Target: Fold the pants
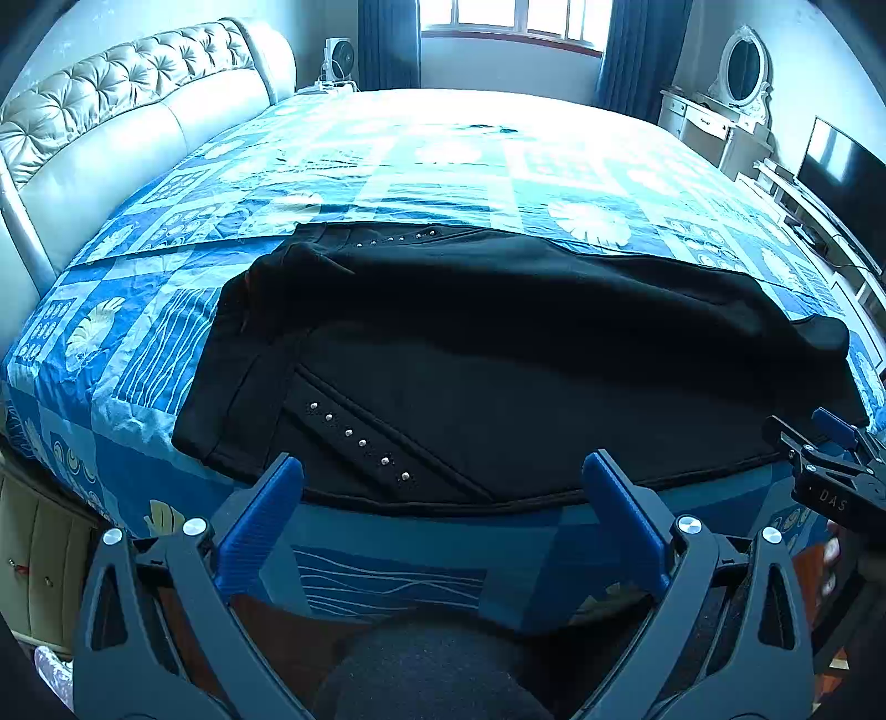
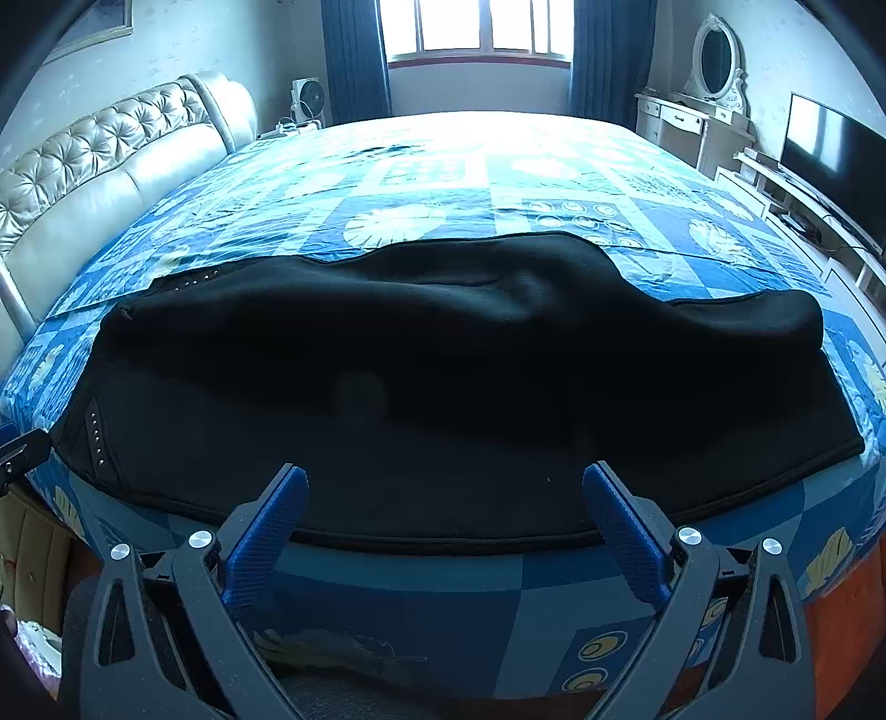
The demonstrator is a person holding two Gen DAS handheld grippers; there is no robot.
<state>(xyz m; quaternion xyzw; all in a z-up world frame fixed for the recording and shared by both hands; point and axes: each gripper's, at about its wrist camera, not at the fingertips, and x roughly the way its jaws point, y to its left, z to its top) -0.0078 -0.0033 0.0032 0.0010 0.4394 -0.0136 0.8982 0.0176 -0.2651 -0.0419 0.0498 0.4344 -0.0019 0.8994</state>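
Black pants with small metal studs lie sideways along the near edge of the bed, waist end to the left, legs stretching right. They also fill the right wrist view. My left gripper is open and empty, just short of the pants' near edge by the studded pocket. My right gripper is open and empty, at the near edge of the leg part. The right gripper also shows in the left wrist view at the right edge.
The bed has a blue patterned bedspread and a tufted cream headboard at the left. A dressing table with mirror and a TV on a low stand stand at the right. A window is beyond the bed.
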